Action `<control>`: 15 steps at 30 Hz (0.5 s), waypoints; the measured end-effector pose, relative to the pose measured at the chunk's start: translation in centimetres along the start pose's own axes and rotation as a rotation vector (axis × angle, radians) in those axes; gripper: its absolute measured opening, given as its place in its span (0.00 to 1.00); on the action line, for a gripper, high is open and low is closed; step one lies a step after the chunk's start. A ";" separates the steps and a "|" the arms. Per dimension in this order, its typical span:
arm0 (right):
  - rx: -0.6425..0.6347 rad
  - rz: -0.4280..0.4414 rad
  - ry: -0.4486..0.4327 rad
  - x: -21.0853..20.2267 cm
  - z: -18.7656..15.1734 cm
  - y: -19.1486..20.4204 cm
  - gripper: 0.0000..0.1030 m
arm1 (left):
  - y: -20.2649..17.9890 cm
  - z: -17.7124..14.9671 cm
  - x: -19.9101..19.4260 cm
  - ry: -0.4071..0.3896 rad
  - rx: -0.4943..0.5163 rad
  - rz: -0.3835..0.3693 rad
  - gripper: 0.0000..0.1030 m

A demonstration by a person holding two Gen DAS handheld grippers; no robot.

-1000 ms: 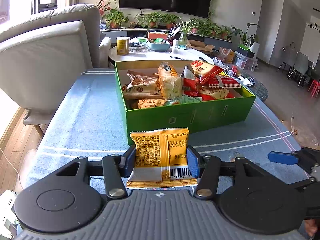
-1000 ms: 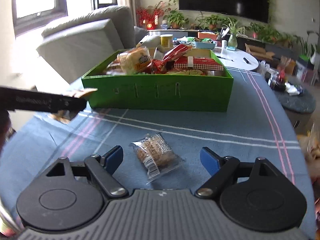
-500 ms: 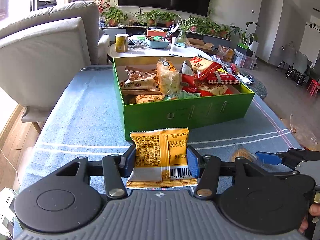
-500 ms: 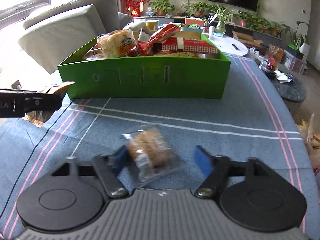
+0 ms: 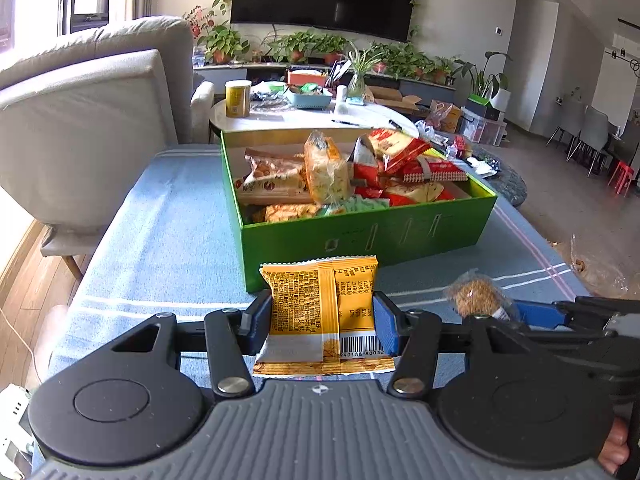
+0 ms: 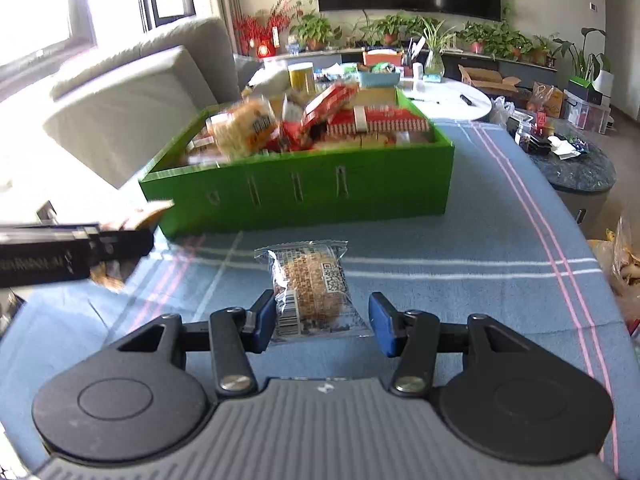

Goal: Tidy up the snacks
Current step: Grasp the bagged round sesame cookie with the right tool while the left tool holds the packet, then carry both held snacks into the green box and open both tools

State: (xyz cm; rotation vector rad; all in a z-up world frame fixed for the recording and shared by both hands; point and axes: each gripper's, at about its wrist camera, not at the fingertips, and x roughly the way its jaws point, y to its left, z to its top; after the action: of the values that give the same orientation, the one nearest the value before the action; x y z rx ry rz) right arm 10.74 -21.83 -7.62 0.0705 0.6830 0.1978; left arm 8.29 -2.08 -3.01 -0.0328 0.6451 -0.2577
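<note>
— Carrying two snacks at once, we have the left gripper (image 5: 322, 316) with its fingers clamped on the yellow packet (image 5: 322, 312), held upright in front of the green box (image 5: 360, 236).

— And the right gripper (image 6: 322, 318)?

— Its fingers sit on either side of the clear cookie pack (image 6: 314, 290). The left finger touches the wrapper; the right one shows a small gap, so we judge the hold as light, on the film more than on the cookie. In the left view the pack looks lifted off the counter (image 5: 168, 232).

— So what makes the drop go well?

— We'd bring each snack over the box's near wall before letting go, high enough that the packet's bottom edge clears the rim. The box is heaped, especially the middle and right side, so the near left corner, where the pile sits lower, looks the better landing spot.

— Both together?

— One at a time, we think. The grippers are close beside each other, and crowding the same corner risks a knock. The cookie pack could slip from that loose hold, so we'd keep it level and move slowly.
</note>
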 end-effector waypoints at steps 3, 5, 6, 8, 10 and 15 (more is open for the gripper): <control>0.021 0.025 -0.033 -0.7 1.1 0.0 0.64 | -0.2 0.5 -0.6 -0.021 0.005 -0.003 0.48; 0.023 0.031 -0.057 -1.1 1.7 0.1 0.64 | -0.2 0.8 -0.9 -0.033 0.007 -0.006 0.48; 0.025 0.033 -0.068 -1.2 2.1 0.1 0.64 | -0.2 1.0 -0.9 -0.037 0.006 -0.006 0.48; 0.029 0.041 -0.087 -1.4 2.8 0.2 0.64 | -0.1 1.3 -1.0 -0.042 0.003 -0.005 0.48; 0.035 0.049 -0.102 -1.5 3.6 0.1 0.64 | 0.0 1.8 -1.0 -0.045 -0.002 -0.005 0.48; 0.033 0.054 -0.148 -1.6 5.6 0.1 0.64 | 0.1 3.5 -0.8 -0.078 0.005 0.007 0.48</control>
State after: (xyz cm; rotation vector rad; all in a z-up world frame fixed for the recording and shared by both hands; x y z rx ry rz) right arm 13.07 -22.04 -2.22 0.1337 0.5376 0.2310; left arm 9.80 -1.99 0.31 -0.0357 0.5672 -0.2499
